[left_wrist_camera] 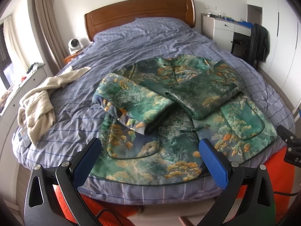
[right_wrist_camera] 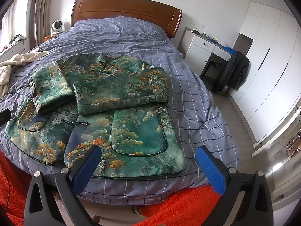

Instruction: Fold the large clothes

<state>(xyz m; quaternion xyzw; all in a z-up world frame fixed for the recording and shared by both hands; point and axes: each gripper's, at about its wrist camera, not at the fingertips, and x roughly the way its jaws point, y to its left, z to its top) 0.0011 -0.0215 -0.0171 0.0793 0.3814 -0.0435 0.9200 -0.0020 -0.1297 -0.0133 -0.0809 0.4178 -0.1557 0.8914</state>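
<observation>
A green patterned padded jacket (left_wrist_camera: 169,131) (right_wrist_camera: 120,128) lies flat on the bed, its hem at the near edge. Both sleeves are folded across the chest: the left sleeve (left_wrist_camera: 131,103) and the right sleeve (right_wrist_camera: 122,94) meet over the middle. My left gripper (left_wrist_camera: 150,150) hovers open above the hem's left part, with nothing between its blue pads. Over the jacket's right pocket (right_wrist_camera: 139,131), my right gripper (right_wrist_camera: 149,157) also stands open and holds nothing. The right gripper's black body (left_wrist_camera: 289,145) shows at the right edge of the left wrist view.
The bed (right_wrist_camera: 197,103) has a blue checked cover and a wooden headboard (left_wrist_camera: 139,13). A cream towel (left_wrist_camera: 39,101) lies crumpled on its left side. An orange rug (right_wrist_camera: 178,203) covers the floor at the foot. A white desk and a chair with a dark coat (right_wrist_camera: 233,73) stand on the right.
</observation>
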